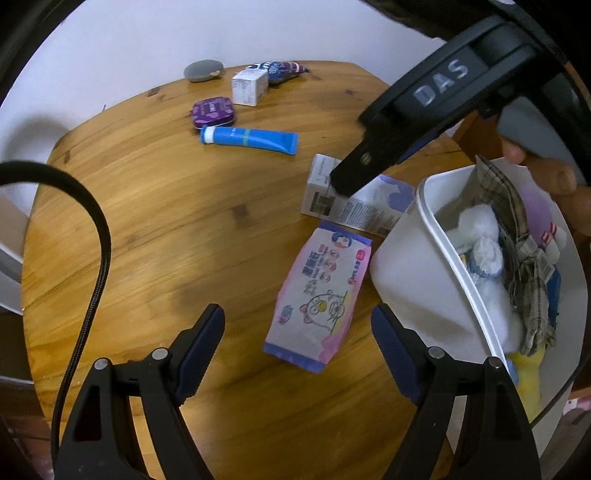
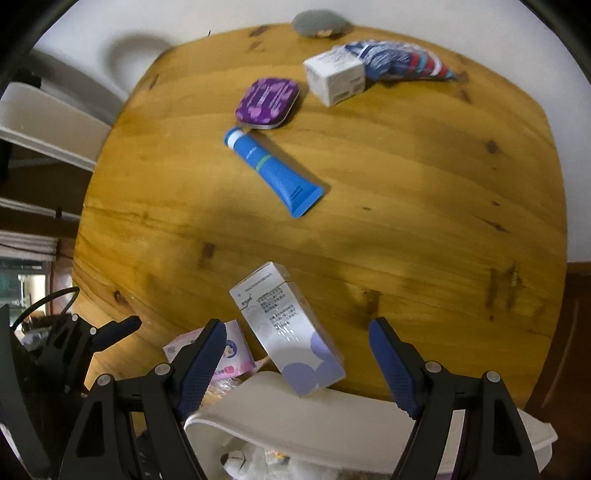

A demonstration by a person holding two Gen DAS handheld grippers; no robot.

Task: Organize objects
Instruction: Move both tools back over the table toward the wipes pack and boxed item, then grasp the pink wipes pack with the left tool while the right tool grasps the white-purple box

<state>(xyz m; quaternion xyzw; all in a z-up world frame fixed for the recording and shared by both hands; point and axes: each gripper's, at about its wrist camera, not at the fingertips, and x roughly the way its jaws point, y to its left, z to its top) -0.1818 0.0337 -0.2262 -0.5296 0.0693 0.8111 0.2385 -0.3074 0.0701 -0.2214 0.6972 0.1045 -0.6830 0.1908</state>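
White-and-lavender carton [image 2: 291,332] lies flat on the wooden table [image 2: 406,206], one end touching the rim of the white bin [image 2: 332,413], which already holds soft toys and a checked cloth. The right gripper [image 2: 297,365] points down over this carton with its fingers apart and nothing clamped; the carton sits askew between them, so this looks like the approach to a pick. The next move probably calls for a little wrist roll to square the pads across the carton's narrow sides, then closing and lifting into the bin.

Beside the carton, a pink wipes packet [image 1: 319,295] lies near the bin wall, with the left gripper [image 1: 297,350] open and empty above it. Farther off wait a blue tube [image 2: 273,171], a purple tin [image 2: 267,101], a small white box [image 2: 334,75], a striped pouch [image 2: 402,61] and a grey stone-like pad [image 2: 319,22].
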